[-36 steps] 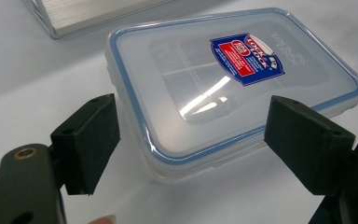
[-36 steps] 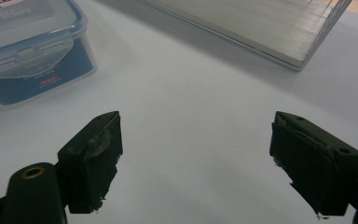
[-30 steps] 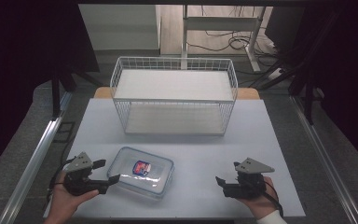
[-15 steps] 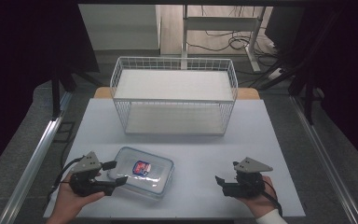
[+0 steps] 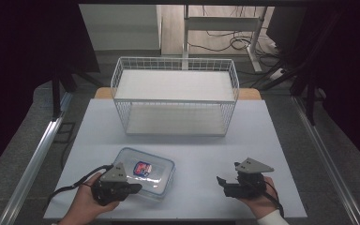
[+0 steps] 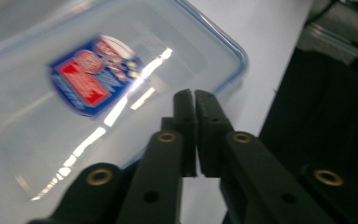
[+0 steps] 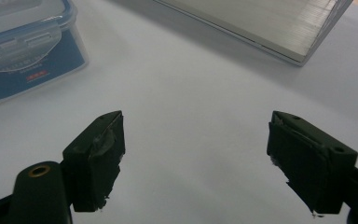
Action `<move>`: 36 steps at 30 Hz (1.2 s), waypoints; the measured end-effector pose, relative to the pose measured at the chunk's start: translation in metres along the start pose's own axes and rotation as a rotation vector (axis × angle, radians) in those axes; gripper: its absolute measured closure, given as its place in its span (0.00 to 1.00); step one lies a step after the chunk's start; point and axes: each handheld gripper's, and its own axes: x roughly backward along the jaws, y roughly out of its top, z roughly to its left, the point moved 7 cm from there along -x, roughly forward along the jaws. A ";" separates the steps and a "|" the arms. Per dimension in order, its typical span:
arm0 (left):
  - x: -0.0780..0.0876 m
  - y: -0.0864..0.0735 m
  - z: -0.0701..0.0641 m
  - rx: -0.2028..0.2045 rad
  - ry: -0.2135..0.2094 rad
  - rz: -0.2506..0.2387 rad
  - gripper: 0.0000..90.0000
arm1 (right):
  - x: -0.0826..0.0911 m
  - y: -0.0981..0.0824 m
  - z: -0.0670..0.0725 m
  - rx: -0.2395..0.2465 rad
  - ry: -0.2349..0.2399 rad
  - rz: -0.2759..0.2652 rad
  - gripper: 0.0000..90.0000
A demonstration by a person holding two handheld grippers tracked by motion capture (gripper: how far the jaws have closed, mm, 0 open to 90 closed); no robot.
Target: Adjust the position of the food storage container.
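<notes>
A clear plastic container point(image 5: 146, 169) with a blue-rimmed lid and a red and blue sticker lies on the white table at the front left. My left gripper point(image 5: 135, 188) reaches over its near left corner. In the left gripper view the jaws are shut together with nothing between them, the left gripper point(image 6: 195, 99) just above the lid of the container point(image 6: 65, 107). My right gripper point(image 5: 222, 182) rests at the front right, open and empty, pointing left. In the right gripper view, bare table lies between the fingers of the right gripper point(image 7: 196, 140), with the container point(image 7: 25, 44) farther off at the upper left.
A white wire basket point(image 5: 176, 101) stands at the back middle of the table point(image 5: 262, 136); its base point(image 7: 270, 28) appears in the right gripper view. Dark floor and metal rails flank the table. A hand holds each gripper at the near edge.
My left gripper has moved right, from beside the container to over its near left corner. The right gripper and the container have stayed put.
</notes>
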 end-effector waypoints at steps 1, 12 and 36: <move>-0.006 -0.003 -0.005 -0.016 -0.018 0.026 1.00 | 0.000 0.000 0.000 0.000 0.000 0.000 0.21; -0.037 -0.014 -0.019 -0.041 -0.050 0.129 1.00 | -0.002 -0.001 0.000 0.009 -0.003 0.010 0.21; -0.075 0.008 -0.012 -0.057 0.019 0.155 1.00 | -0.003 -0.003 -0.001 0.011 -0.012 0.019 0.22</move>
